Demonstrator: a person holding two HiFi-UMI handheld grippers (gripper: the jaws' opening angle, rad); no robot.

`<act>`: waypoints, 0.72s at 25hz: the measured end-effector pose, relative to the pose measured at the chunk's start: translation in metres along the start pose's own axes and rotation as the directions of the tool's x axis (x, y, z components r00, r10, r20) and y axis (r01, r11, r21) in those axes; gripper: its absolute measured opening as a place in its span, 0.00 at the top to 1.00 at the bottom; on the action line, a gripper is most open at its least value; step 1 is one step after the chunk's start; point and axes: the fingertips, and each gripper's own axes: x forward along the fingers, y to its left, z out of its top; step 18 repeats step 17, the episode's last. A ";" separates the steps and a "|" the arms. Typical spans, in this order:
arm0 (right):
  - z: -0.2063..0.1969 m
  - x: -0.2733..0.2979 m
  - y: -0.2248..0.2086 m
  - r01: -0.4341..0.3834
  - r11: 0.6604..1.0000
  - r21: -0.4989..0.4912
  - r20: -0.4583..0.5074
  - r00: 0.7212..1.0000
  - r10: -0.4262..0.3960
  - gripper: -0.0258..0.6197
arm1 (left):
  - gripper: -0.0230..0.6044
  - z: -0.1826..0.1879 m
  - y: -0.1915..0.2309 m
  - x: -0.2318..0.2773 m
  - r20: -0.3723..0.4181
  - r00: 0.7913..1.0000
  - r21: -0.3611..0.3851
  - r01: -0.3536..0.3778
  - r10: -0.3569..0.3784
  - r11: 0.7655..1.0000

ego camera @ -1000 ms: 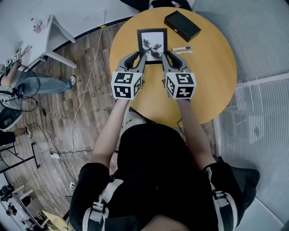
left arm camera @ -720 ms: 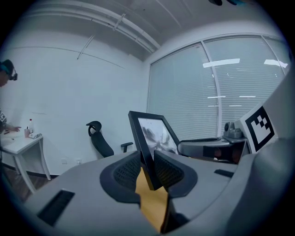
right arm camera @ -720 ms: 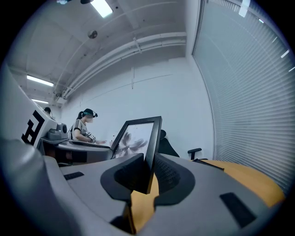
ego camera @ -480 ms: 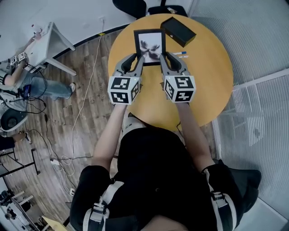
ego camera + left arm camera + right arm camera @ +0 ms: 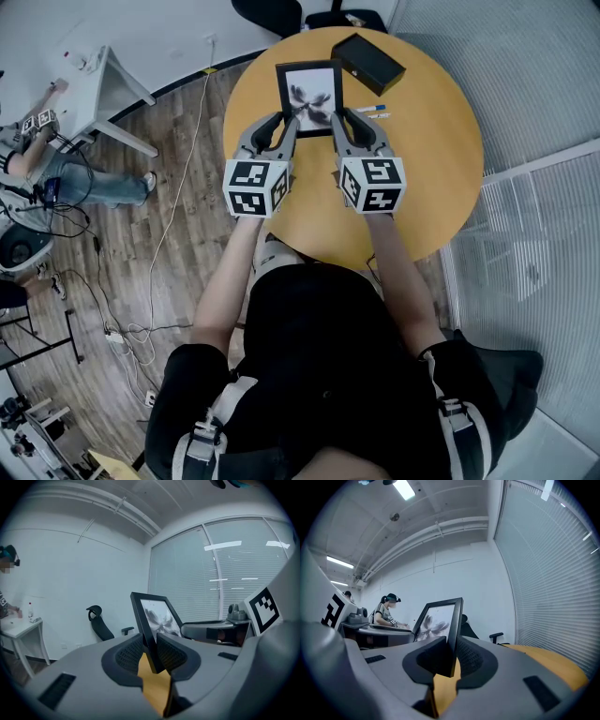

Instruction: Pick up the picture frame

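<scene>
A black picture frame (image 5: 310, 97) with a grey flower print is held up over the round wooden table (image 5: 427, 169), clamped by its two near corners. My left gripper (image 5: 285, 124) is shut on the frame's left edge (image 5: 143, 620), which stands between its ribbed pads (image 5: 130, 654). My right gripper (image 5: 338, 121) is shut on the right edge (image 5: 456, 620), the frame's corner wedged between its pads (image 5: 471, 657). In both gripper views the frame tilts upward, away from the jaws.
A black box (image 5: 371, 63) lies at the table's far side, with two pens (image 5: 373, 112) beside the frame's right edge. A white side table (image 5: 103, 94) and a seated person (image 5: 52, 169) are to the left; cables (image 5: 169, 216) run over the wood floor.
Both grippers have risen together with the frame. In the head view the frame now shows further up the table, close to the black box.
</scene>
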 end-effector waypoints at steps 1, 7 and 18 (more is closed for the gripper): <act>-0.001 0.001 -0.001 -0.001 1.000 0.000 -0.002 1.000 0.001 0.83 | 0.80 -0.001 0.000 0.001 -0.001 1.000 -0.001 0.000 0.000 1.000; -0.004 0.003 -0.004 -0.007 1.000 0.004 -0.012 1.000 0.007 0.83 | 0.80 -0.004 0.000 0.004 -0.009 1.000 -0.001 -0.001 0.001 1.000; -0.015 0.017 -0.007 -0.010 1.000 0.002 -0.016 1.000 0.010 0.83 | 0.80 -0.013 0.009 0.015 -0.018 1.000 0.000 -0.004 0.004 1.000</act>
